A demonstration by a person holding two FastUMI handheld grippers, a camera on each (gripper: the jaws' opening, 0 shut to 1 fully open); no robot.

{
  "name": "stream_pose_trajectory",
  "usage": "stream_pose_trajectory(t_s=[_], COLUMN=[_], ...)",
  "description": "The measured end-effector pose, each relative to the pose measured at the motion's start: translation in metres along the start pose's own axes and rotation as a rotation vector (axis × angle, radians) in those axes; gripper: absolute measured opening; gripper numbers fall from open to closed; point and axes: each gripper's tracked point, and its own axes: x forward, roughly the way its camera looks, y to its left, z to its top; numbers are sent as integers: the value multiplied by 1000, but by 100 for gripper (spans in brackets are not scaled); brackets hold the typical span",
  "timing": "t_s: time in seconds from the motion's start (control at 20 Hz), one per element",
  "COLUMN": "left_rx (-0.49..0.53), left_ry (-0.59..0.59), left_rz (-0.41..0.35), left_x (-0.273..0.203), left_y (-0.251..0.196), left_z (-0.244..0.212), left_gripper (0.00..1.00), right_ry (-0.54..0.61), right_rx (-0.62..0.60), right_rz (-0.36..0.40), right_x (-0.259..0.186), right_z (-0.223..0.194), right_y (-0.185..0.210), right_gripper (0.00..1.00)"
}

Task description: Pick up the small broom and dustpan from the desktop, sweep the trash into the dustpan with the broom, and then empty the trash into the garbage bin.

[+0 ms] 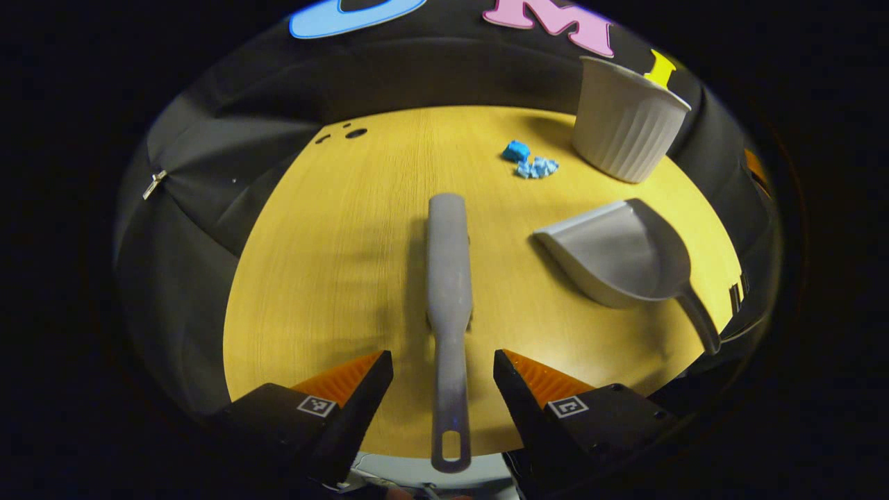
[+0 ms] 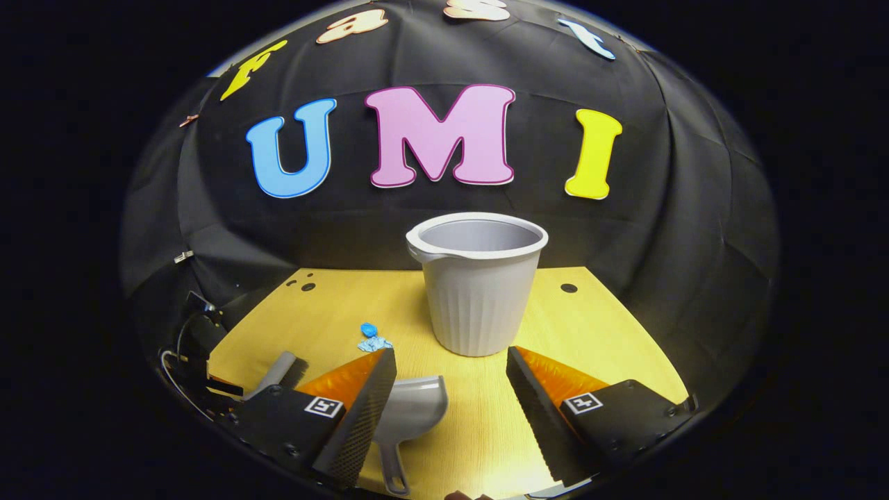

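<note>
On yellow desktop (image 1: pixel 333 278) — broom (image 1: pixel 449 278), dustpan (image 1: pixel 618 257), bin (image 1: pixel 625 125); both tools wide open, empty.

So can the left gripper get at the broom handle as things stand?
Probably yes. The left gripper is open with the broom handle lying between its fingers, flat on the table, and nothing blocks it. The dustpan sits apart, off to one side.

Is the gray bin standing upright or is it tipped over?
Upright. The bin stands on its narrow base on the table, with its open rim facing up. What it holds cannot be told.
</note>
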Motion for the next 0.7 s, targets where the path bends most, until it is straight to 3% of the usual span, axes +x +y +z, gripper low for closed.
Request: stream_pose_trajectory(t_s=[0.45, 0.55, 0.6, 0.7], left_rx=[41, 37, 44, 58], left_ry=[167, 175, 187, 209], left_rz=[-28, -51, -54, -59], left_x=[33, 34, 34, 35], left_y=[-1, -6, -5, -4], left_z=[-1, 1, 0, -1], left_gripper=[93, 86, 77, 74], right_ry=[122, 136, 142, 163], right_rx=[40, 49, 52, 58], right_rz=[-36, -41, -41, -32], right_x=[3, 8, 9, 9], right_z=[-32, -35, -35, -41], right_y=[-15, -16, -15, -11], right_gripper=[99, 99, 99, 99])
